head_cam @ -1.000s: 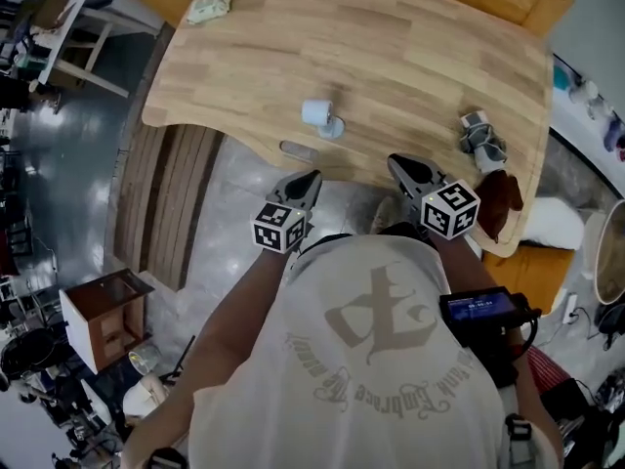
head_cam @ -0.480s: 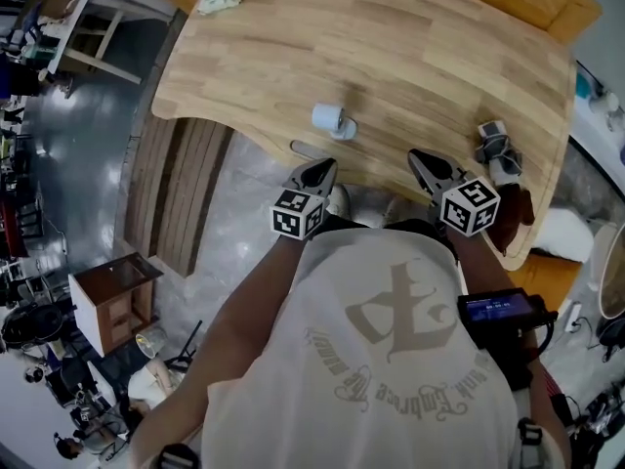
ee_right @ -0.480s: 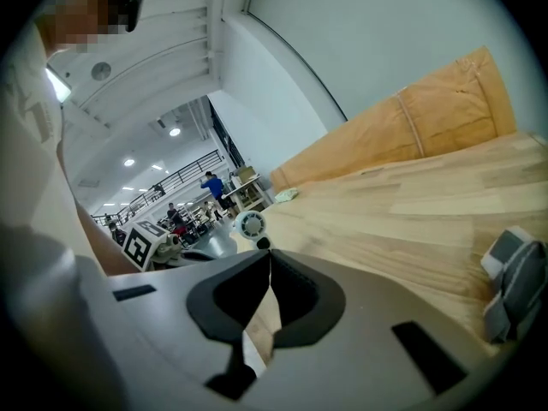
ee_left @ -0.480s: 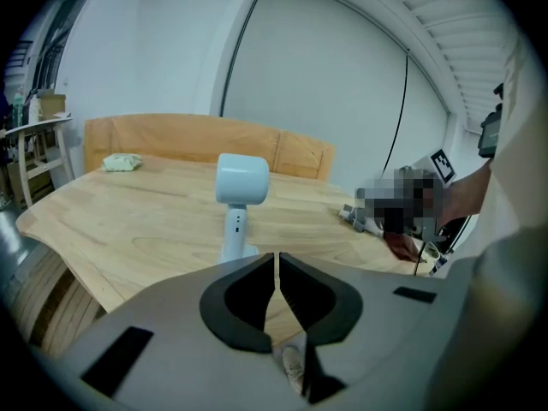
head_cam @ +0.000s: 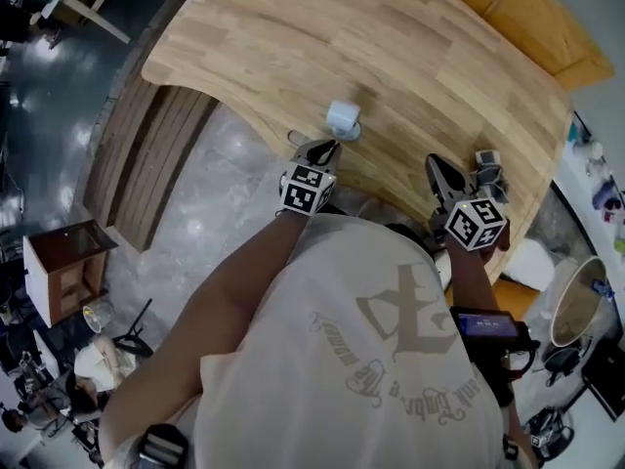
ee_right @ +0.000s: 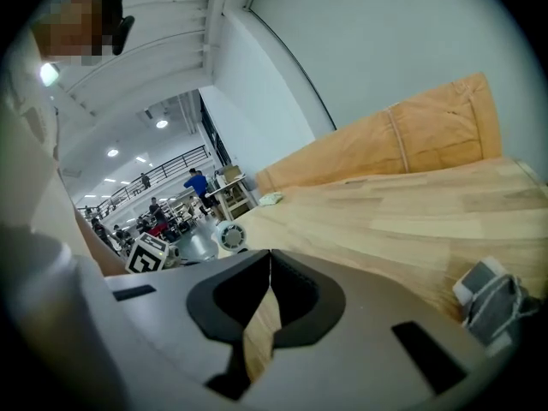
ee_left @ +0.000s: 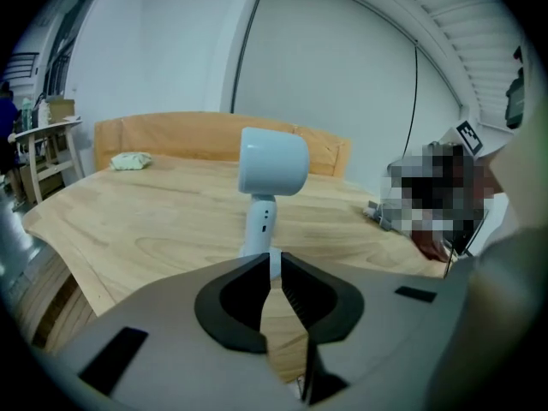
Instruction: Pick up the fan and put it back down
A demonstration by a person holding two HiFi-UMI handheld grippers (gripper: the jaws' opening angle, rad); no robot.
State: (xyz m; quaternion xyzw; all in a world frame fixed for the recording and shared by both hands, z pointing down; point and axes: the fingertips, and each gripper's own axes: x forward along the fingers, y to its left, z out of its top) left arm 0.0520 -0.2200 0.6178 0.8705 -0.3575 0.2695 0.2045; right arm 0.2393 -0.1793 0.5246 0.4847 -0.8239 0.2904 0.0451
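Observation:
A small pale blue fan [head_cam: 344,120] stands upright on its stem near the front edge of the wooden table [head_cam: 420,57]. In the left gripper view the fan [ee_left: 271,163] rises straight ahead, its stem just beyond the jaw tips. My left gripper [head_cam: 329,146] [ee_left: 274,259] is at the table edge right before the fan, jaws together with only a thin slit and nothing between them. My right gripper [head_cam: 436,162] [ee_right: 270,259] is further right over the table edge, shut and empty. From it the fan [ee_right: 229,235] shows small at the left.
A grey and white bundled item [head_cam: 485,164] [ee_right: 492,298] lies by the right gripper. A pale green cloth [ee_left: 131,161] [ee_right: 271,199] rests at the table's far corner. Tan panels [head_cam: 532,22] back the table. A small wooden cabinet [head_cam: 59,272] stands on the floor at left.
Both grippers have moved forward toward the table. The left one has sunk and come up close to the fan; the right one has reached over the table edge.

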